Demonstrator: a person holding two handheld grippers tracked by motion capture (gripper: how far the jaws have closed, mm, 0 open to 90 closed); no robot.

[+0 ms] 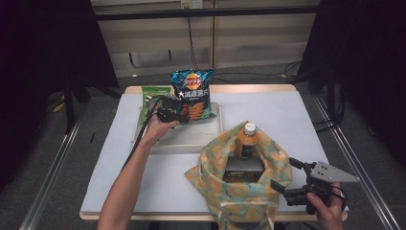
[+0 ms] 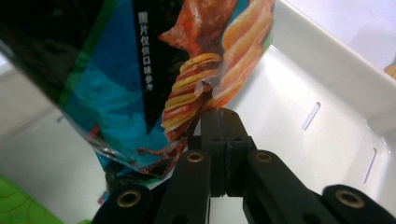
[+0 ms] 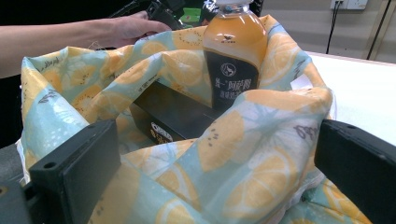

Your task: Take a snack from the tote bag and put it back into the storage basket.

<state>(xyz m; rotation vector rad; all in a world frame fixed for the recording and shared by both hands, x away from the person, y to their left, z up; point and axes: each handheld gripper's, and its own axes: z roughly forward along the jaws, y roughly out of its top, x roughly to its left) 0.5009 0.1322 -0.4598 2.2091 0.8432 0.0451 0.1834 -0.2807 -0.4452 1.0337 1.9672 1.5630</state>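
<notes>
Two grippers are working at the bench point(image 1: 297, 120) in the high view: the left gripper point(image 1: 178, 114) is reaching to the far left, where the chip bag point(image 1: 192, 93) is standing in the white tray point(image 1: 216, 125), with a green packet point(image 1: 154, 92) just beside it on the left, while the right gripper point(image 1: 287, 184) is waiting at the near right, its jaws standing wide apart and holding nothing, just beside the lemon-print bag point(image 1: 239, 189) that is already holding a bottle point(image 1: 247, 139) and a dark box point(image 1: 243, 168). Looking along the left gripper point(image 2: 223, 114), its jaws are pressing fully together on the lower edge of the chip bag point(image 2: 140, 79) over the tray point(image 2: 327, 70). Looking along the right gripper point(image 3: 210, 158), the open jaws are flanking the bag's point(image 3: 261, 154) near rim without touching it. Judging by this, the packing step in hand is the pickup of the chips; next, the left hand is likely needing to lift the packet clear of the tray wall and carry it near and right to the cloth opening, perhaps with the right jaws holding the rim open.
</notes>
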